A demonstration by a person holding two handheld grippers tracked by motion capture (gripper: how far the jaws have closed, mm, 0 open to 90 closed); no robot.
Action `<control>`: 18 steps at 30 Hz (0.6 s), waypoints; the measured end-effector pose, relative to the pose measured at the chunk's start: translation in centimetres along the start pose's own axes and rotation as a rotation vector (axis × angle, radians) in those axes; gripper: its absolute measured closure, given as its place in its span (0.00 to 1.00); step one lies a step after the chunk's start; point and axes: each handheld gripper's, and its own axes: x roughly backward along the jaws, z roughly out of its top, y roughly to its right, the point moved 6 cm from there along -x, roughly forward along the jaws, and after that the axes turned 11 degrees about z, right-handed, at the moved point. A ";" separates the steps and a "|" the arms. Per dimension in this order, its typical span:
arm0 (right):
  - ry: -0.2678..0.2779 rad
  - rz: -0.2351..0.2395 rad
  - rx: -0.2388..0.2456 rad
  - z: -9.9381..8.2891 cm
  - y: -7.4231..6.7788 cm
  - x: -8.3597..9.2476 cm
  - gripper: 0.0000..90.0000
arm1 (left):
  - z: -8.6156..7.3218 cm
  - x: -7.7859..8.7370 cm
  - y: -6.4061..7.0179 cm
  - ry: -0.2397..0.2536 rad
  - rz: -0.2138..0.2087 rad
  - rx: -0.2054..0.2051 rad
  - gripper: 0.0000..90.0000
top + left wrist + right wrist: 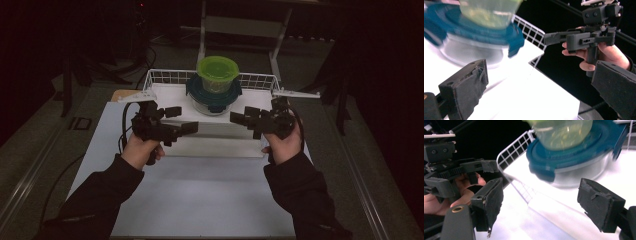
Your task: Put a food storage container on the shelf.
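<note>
**Stacked containers ahead, both grippers open and empty**

Nearest the high camera come the person's dark sleeves and hands, each holding a gripper over the white table (200, 200). On the person's left, the left gripper (187, 120) points inward with its jaws spread wide and nothing between them; its own view shows the black pads (469, 87) well apart. Opposite it, the right gripper (239, 116) likewise has its jaws standing apart and empty, its pads (494, 200) framing bare white surface.

Just beyond and between the two grippers sits the stack: a clear round container with a blue lid (214, 97), and on top of it a smaller green-lidded container (217, 72). Both rest on the white floor of a wire basket (165, 77), near its middle.

By my judgement the lower tub is rigid and smooth, possibly glass, so heavier and slippery at its curved wall; the blue lid's rim and latch tabs (541, 173) offer a surer purchase. The green tub looks like light plastic, loosely perched, and could slide off if the stack is tilted. Gripping from opposite sides, low and level, seems safest.
</note>
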 end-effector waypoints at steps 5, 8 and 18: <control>-0.013 0.030 0.026 -2.6 0.0 -0.2 0.23 | -2.9 -0.1 0.5 -0.026 0.007 -0.059 0.00; -0.023 0.030 0.051 -3.9 0.1 -0.1 0.23 | -4.5 -0.1 0.9 -0.042 0.016 -0.085 0.00; -0.037 0.036 0.036 -8.7 1.1 -0.2 0.23 | -8.3 -0.4 1.9 -0.092 0.007 -0.143 0.00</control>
